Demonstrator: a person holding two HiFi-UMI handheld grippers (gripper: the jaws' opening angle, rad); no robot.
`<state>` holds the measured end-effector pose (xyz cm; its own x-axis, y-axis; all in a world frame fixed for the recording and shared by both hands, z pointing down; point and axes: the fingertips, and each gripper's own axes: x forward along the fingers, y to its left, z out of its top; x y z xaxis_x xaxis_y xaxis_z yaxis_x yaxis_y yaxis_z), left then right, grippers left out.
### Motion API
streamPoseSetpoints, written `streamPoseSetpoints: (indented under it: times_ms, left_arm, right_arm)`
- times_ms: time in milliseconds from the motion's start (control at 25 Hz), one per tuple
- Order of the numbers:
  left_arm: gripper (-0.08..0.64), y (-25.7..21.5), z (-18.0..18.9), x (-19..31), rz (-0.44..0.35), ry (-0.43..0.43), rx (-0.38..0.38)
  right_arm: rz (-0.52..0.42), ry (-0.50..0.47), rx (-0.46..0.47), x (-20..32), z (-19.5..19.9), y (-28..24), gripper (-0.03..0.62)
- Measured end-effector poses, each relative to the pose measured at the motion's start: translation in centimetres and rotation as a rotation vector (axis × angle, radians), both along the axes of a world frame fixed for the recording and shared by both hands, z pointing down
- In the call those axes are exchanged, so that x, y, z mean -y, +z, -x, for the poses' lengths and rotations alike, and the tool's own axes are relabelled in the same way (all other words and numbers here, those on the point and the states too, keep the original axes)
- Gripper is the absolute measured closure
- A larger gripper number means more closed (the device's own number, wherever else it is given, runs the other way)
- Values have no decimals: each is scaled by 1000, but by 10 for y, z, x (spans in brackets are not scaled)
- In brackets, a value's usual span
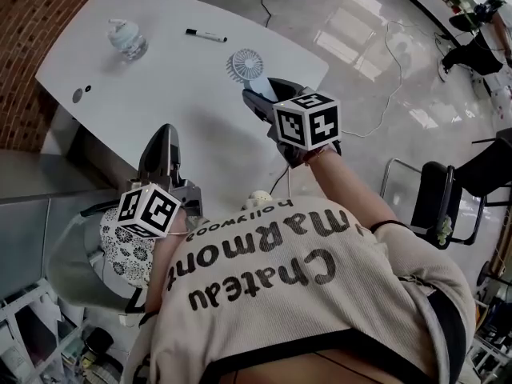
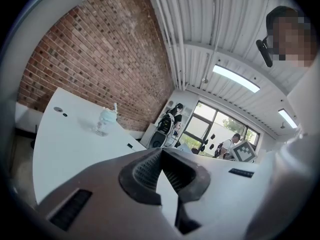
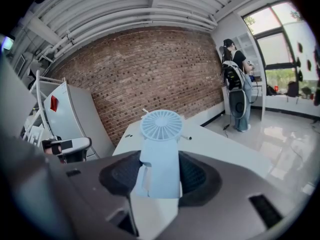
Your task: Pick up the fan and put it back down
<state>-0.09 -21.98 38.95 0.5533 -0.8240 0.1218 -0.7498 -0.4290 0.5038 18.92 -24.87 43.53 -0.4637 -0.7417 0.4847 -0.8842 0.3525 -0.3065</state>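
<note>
Right gripper view shows one pale blue handheld fan [image 3: 161, 146], its round grille head upright and its flat handle clamped between the pads of the right hand-held gripper [image 3: 159, 176], over the white desk [image 1: 160, 86]. The left hand-held gripper [image 2: 161, 156] has its jaws together, holding nothing. One water bottle [image 1: 126, 38] and one marker [image 1: 206, 35] are on the desk. A brick wall [image 3: 150, 69] stands behind, above a glossy floor [image 1: 376, 62].
</note>
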Motion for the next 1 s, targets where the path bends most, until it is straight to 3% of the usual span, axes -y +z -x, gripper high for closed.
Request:
streamPoseSetpoints:
  times_ms: [440,1000]
  left_arm:
    - [560,20,-22,-13,32,-40,3]
    - [560,17,-11,-11,41,-109,33]
  right_arm:
    - [52,18,-16,-2,-48,27,371]
    - [149,81,-59,15,-92,80,371]
